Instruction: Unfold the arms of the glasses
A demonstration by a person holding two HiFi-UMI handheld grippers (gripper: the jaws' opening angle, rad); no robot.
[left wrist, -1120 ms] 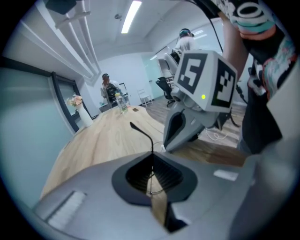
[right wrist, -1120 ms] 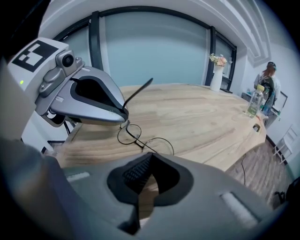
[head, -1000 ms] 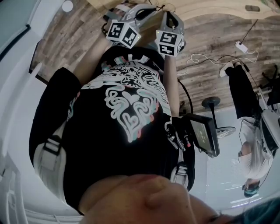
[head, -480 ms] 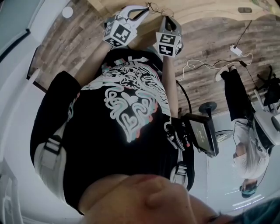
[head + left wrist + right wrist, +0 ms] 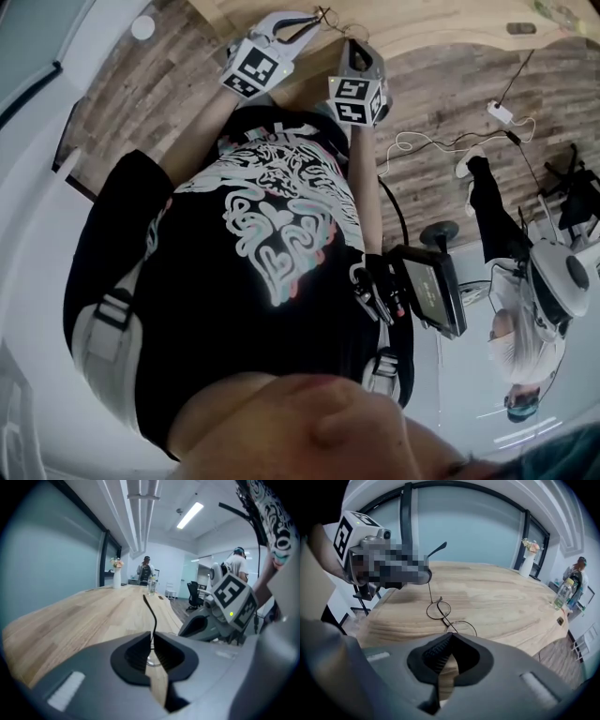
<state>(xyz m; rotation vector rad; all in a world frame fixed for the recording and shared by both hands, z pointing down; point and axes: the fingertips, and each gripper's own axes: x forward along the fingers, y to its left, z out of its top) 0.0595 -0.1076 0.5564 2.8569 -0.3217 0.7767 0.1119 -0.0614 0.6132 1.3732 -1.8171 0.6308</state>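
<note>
Black glasses arm [image 5: 151, 611] is pinched upright in the left tool [image 5: 151, 641]; the right tool [image 5: 450, 637] clamps the near lens rim [image 5: 461, 621].

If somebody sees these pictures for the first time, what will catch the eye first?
First, the thin round wire glasses on the pale wooden table, just in front of the right hand-held gripper, whose jaws are together at the near lens. Next, one black arm of the glasses stands up, pinched in the left hand-held gripper.
</note>
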